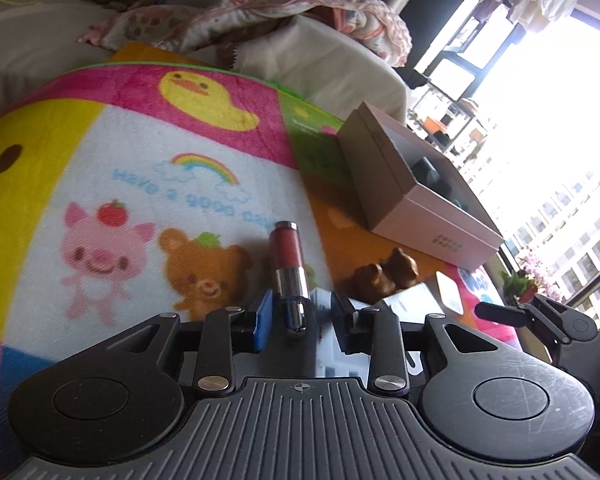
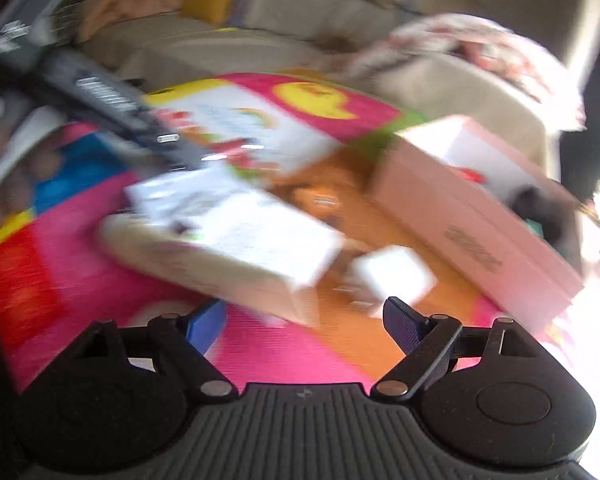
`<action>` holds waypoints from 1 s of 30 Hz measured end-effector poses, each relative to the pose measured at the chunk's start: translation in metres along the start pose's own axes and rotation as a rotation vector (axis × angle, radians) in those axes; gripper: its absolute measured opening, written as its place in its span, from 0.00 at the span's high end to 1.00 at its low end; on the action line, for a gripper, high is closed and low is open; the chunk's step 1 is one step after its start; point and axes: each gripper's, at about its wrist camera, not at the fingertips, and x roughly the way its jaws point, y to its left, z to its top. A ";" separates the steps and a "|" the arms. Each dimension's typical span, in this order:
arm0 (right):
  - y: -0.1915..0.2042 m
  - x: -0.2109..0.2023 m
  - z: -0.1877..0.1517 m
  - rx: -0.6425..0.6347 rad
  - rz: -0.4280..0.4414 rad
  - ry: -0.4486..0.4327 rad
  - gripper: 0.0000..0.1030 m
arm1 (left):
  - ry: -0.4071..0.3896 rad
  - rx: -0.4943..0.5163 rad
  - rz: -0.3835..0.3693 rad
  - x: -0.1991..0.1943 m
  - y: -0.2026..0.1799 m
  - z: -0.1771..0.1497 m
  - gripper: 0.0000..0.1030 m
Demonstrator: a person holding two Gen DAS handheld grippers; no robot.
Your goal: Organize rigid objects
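Note:
In the left wrist view my left gripper (image 1: 302, 320) stands partly open around a lipstick tube (image 1: 290, 268), red with a silver base; the blue pads flank it with gaps, so it lies between them ungripped. A brown bear figure (image 1: 384, 276) lies just right of it. An open pink box (image 1: 416, 196) with dark items inside sits beyond. In the blurred right wrist view my right gripper (image 2: 304, 320) is open and empty above the blanket. Ahead lie a white flat box (image 2: 236, 236), a small white cube (image 2: 392, 276) and the pink box (image 2: 476, 216).
Everything rests on a colourful cartoon blanket (image 1: 140, 168) on a bed. A floral cloth (image 1: 284, 8) and beige cushions lie behind. A bright window (image 1: 552, 120) is at the right. The other gripper (image 1: 556, 320) shows at the right edge.

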 end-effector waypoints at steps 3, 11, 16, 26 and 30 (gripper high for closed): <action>-0.018 0.000 -0.007 0.078 -0.048 0.007 0.17 | 0.005 0.016 -0.033 0.014 -0.009 0.004 0.66; -0.063 0.003 -0.033 0.305 -0.090 0.007 0.07 | -0.020 0.187 0.015 -0.011 -0.032 0.006 0.67; -0.074 0.010 -0.041 0.393 -0.072 0.001 0.00 | 0.016 0.445 0.056 -0.050 -0.068 -0.020 0.66; -0.073 0.011 -0.040 0.395 -0.076 -0.001 0.00 | 0.098 0.583 0.111 -0.020 -0.093 -0.048 0.62; -0.073 0.011 -0.040 0.395 -0.076 -0.001 0.00 | 0.109 0.627 0.080 -0.015 -0.104 -0.053 0.55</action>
